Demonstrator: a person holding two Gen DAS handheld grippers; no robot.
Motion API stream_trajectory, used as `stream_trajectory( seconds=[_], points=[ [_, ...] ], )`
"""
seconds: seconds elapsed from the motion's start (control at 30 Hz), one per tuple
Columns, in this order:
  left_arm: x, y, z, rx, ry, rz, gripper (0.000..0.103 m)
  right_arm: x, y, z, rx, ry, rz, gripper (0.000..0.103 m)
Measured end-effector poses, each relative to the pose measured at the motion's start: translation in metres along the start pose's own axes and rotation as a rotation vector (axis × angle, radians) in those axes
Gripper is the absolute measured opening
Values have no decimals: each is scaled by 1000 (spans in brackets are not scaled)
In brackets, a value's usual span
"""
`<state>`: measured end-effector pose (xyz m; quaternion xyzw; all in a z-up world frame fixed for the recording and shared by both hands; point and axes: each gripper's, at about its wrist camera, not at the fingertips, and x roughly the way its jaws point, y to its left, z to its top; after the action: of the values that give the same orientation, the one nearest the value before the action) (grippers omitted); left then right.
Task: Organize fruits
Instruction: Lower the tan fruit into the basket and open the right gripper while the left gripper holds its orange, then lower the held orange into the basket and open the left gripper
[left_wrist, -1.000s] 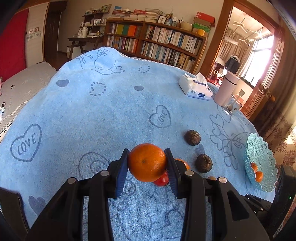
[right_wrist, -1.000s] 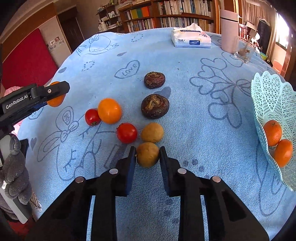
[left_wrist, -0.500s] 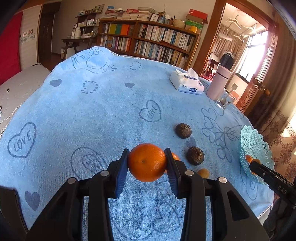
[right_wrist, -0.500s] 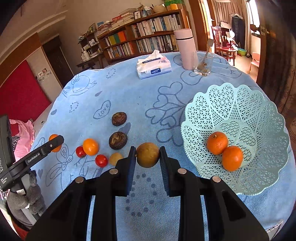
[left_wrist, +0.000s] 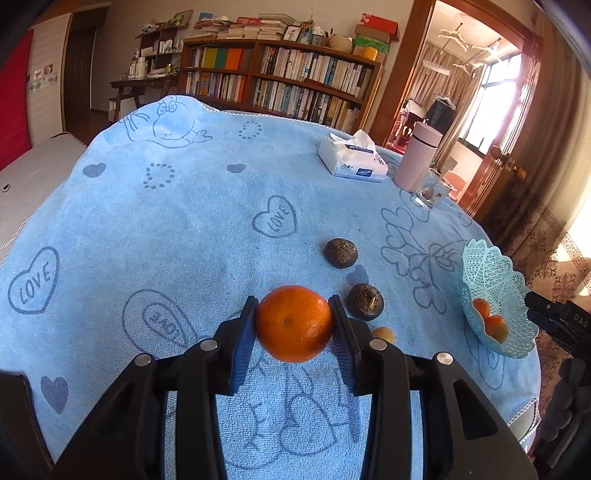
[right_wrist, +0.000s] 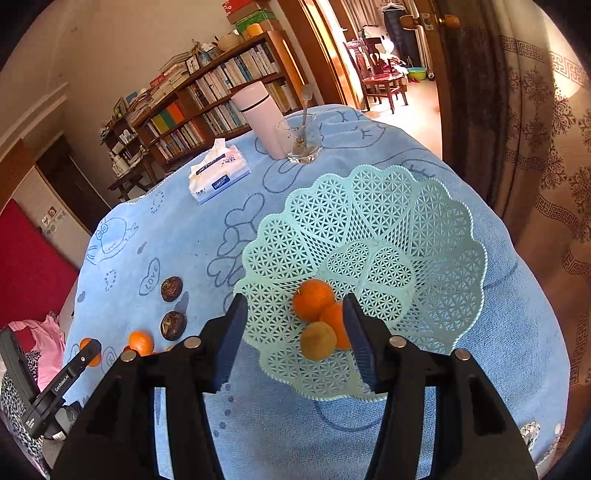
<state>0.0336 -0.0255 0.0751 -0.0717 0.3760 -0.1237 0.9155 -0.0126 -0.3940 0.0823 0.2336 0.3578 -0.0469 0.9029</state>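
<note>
Cloth: blue towel (left_wrist: 192, 221) printed with hearts, "LOVE" and cartoon outlines, spread over the surface.
Tissue pack: white and blue (left_wrist: 352, 162), lying near the far edge.
Flask: pale pink, upright (left_wrist: 417, 157), just beside the tissue pack.
Glass: clear (right_wrist: 301, 142), spoon standing in it, close by the flask.
Bookshelf: wooden, packed with books (left_wrist: 288, 85), behind.

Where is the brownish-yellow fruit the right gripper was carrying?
In the right wrist view the brownish-yellow fruit lies in the basket, touching the two oranges, between the opening right gripper jaws, which no longer touch it.
</note>
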Motion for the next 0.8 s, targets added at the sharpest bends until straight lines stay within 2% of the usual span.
stream_trajectory(
  seconds=[0.13, 0.3, 0.43, 0.8],
  points=[
    [-1, -10, 1, 20, 0, -8, 39, -13, -3, 5, 9, -43, -2, 61],
    [-1, -30, 3, 59, 5, -33, 39, -24, -2, 7, 6, -87, -5, 68],
    [1, -49, 4, 99, 16, -56, 39, -28, -2, 10, 2, -102, -2, 68],
    [13, -121, 7, 230, 68, -157, 39, -45, -21, 30, 41, -182, -12, 69]
  ],
)
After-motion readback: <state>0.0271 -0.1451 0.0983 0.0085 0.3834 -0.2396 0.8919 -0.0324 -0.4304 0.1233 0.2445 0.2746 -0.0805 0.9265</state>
